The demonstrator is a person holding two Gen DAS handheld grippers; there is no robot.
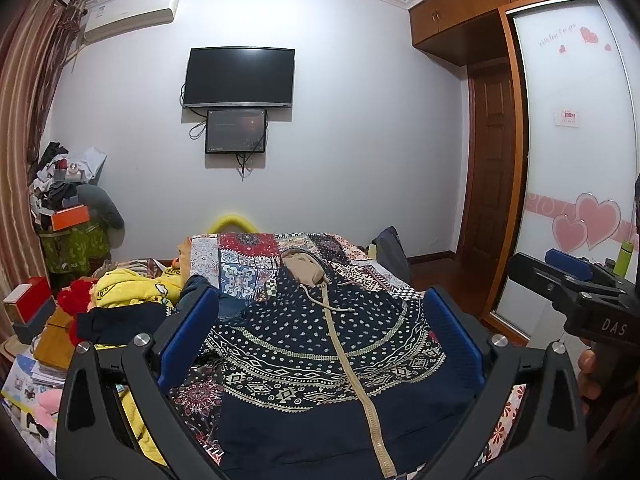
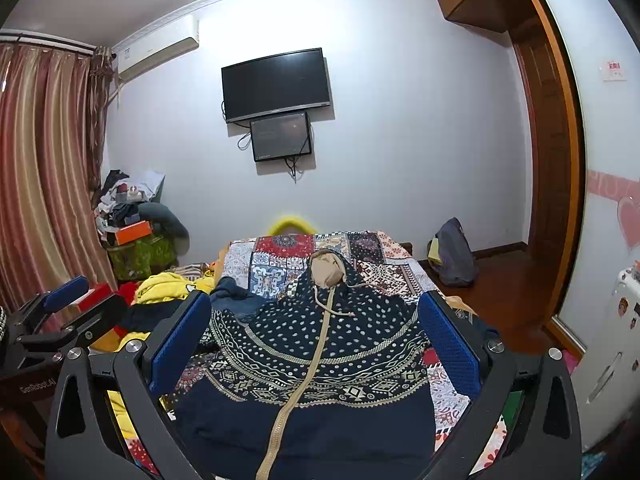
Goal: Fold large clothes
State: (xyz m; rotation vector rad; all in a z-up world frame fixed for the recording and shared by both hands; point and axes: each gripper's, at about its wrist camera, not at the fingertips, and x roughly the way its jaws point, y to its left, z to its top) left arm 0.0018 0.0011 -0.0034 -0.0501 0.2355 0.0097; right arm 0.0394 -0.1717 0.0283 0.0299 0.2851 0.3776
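A navy zip hoodie [image 1: 320, 344] [image 2: 316, 344] with white dots, geometric bands and a beige zipper lies flat on the bed, front up, hood [image 1: 302, 266] [image 2: 327, 270] pointing to the far wall. My left gripper [image 1: 320, 320] hovers above its chest, open, with nothing between the blue pads [image 1: 186, 332]. My right gripper [image 2: 316, 324] also hangs open over the hoodie. Each gripper shows in the other's view: the right gripper [image 1: 576, 280] at the right edge of the left wrist view, the left gripper [image 2: 60, 304] at the left edge of the right wrist view.
A patchwork bedspread [image 1: 244, 256] [image 2: 280, 258] covers the bed. Yellow, red and dark clothes [image 1: 128, 296] [image 2: 168, 292] are heaped left of the hoodie. Boxes and clutter [image 1: 64, 216] stand by the curtain. A backpack [image 2: 452, 256] sits on the floor at right, near the wardrobe [image 1: 568, 160].
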